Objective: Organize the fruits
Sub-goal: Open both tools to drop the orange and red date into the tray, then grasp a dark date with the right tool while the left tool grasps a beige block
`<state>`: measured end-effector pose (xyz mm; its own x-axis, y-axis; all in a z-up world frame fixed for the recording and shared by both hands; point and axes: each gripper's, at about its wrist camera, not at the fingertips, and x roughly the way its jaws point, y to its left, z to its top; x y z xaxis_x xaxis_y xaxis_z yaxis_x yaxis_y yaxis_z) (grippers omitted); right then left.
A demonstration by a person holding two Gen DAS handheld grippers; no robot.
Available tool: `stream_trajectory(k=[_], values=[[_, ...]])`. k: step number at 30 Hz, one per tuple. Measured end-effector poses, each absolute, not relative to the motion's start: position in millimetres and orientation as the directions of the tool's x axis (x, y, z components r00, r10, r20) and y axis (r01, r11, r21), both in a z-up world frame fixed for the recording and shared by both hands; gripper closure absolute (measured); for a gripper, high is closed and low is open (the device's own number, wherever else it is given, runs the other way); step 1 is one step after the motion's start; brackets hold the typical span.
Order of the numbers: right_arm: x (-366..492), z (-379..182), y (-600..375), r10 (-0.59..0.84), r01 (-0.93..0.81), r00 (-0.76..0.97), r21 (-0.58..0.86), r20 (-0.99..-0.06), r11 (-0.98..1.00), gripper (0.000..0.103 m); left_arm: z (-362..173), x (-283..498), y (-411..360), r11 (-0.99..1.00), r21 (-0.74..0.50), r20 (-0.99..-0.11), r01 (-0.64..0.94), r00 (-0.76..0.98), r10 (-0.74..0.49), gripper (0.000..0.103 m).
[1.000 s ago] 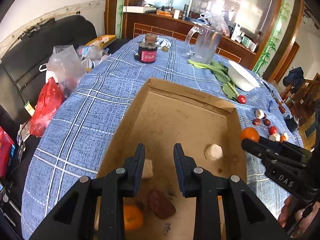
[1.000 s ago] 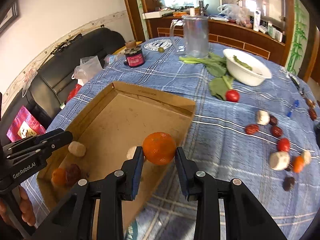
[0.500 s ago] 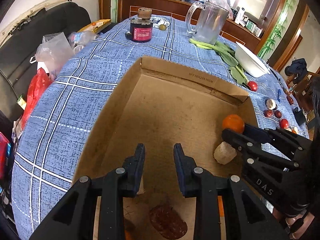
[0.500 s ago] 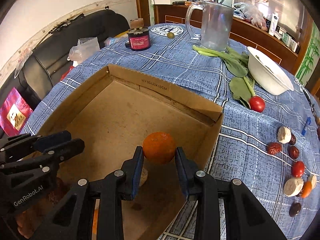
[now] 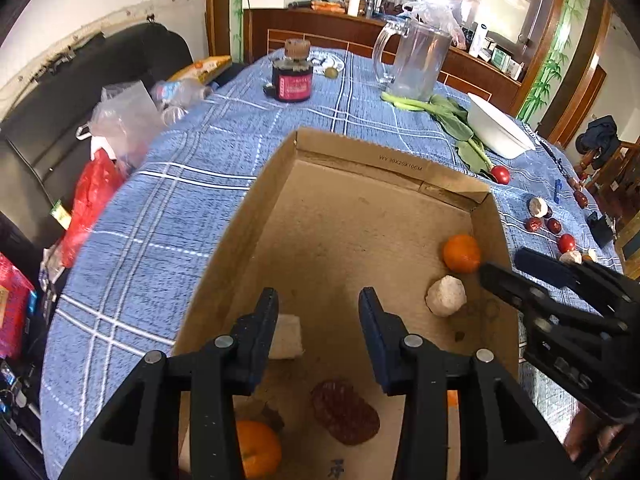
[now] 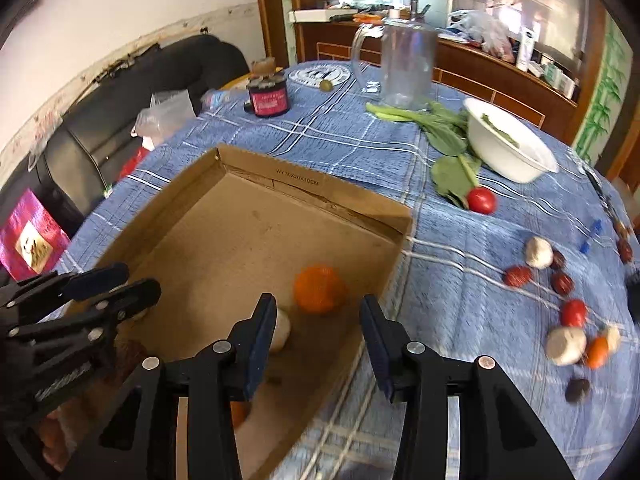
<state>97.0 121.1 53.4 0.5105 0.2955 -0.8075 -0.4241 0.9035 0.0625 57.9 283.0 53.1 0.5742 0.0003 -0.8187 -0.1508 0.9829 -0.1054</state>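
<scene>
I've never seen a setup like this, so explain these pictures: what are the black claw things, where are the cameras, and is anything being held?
A person holds two handheld grippers; each carries a fisheye camera looking along its jaws. One picture is from the left gripper, the other from the right gripper. Both hover over a cardboard box on a blue checked tablecloth. Both stand open and hold nothing. An orange lies in the box beside a pale lump. More small fruits lie on the cloth to the right, near a white bowl.

Home dining room: clothed table, sideboard, sofa.
</scene>
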Motion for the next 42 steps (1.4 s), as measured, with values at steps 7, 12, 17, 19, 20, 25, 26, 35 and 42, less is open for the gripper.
stream_trajectory(k=[7,12,17,19,20,25,26,35,42], values=[[39,59,69,0.288,-0.379,0.525,0.082,-0.801,0.922,0.040,68,33,259,0.984,-0.052,-0.784,-0.171,0.617,0.066,0.049],[21,44,0,0.230,-0.291,0.538,0.077,-0.811,0.954,0.040,71,27,216,0.990,-0.061,-0.791,-0.129,0.611,0.031,0.046],[36,39,-82,0.149,-0.165,0.566,0.066,-0.811,0.984,0.041,69,23,168,0.996,-0.059,-0.811,-0.068,0.585,-0.008,0.042],[49,37,-109,0.151,-0.135,0.566,0.089,-0.811,0.987,0.041,68,21,148,0.998,-0.048,-0.816,-0.047,0.578,-0.013,0.042],[58,36,-120,0.162,-0.126,0.564,0.110,-0.810,0.986,0.041,67,20,143,0.998,-0.044,-0.818,-0.040,0.574,-0.013,0.042],[90,25,-126,0.191,-0.165,0.562,0.118,-0.805,0.979,0.041,65,22,108,1.000,0.000,-0.828,-0.013,0.560,0.007,0.042],[93,22,-124,0.202,-0.178,0.558,0.122,-0.805,0.976,0.041,65,23,102,1.000,0.009,-0.830,-0.009,0.558,0.012,0.042],[98,14,-132,0.239,-0.231,0.557,0.128,-0.796,0.964,0.080,58,65,48,0.995,0.036,-0.838,0.094,0.545,-0.021,0.042],[63,24,-162,0.244,-0.237,0.573,0.127,-0.783,0.963,0.080,40,121,-7,0.983,-0.049,-0.845,0.178,0.517,-0.135,0.042]])
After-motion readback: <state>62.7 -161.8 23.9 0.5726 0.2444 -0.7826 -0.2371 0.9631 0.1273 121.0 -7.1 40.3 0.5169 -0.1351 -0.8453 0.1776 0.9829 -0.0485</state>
